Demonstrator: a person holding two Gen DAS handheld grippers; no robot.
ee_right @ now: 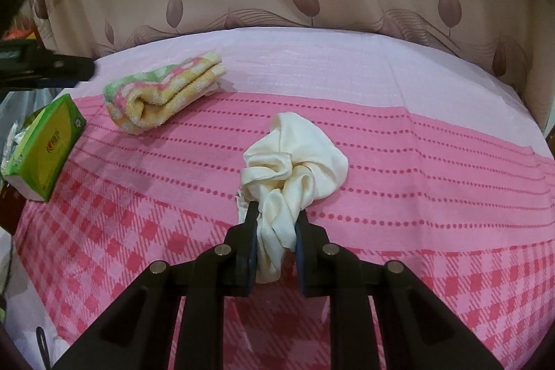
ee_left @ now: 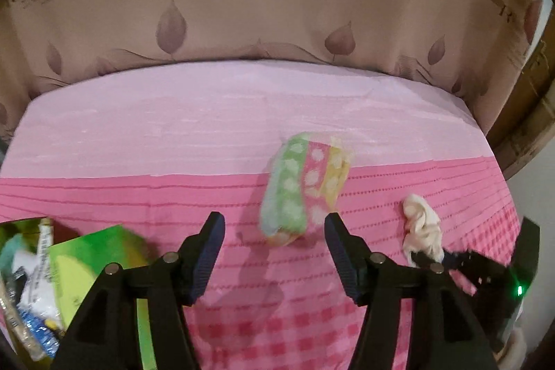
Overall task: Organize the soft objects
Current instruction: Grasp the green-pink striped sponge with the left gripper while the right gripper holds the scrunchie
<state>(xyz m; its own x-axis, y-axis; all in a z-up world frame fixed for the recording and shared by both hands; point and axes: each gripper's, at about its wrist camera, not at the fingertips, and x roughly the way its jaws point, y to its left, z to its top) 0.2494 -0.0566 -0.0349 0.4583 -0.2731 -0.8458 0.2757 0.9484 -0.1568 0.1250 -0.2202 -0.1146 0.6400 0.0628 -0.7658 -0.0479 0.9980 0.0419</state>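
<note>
Right gripper (ee_right: 276, 214) pinching cream cloth (ee_right: 295, 158), bunched on the pink bedsheet (ee_right: 416, 162). Left gripper (ee_left: 274, 224) spread wide, holding nothing. Folded striped towel (ee_left: 305, 186) lies just past its tips at 12 o'clock. Green tissue box (ee_right: 48, 144) at 10 o'clock from right gripper.

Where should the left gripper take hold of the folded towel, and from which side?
Grip the towel across its rolled near end, coming straight from the front. The left gripper is open and already lined up there; that end is thick, so all layers lift together.
</note>
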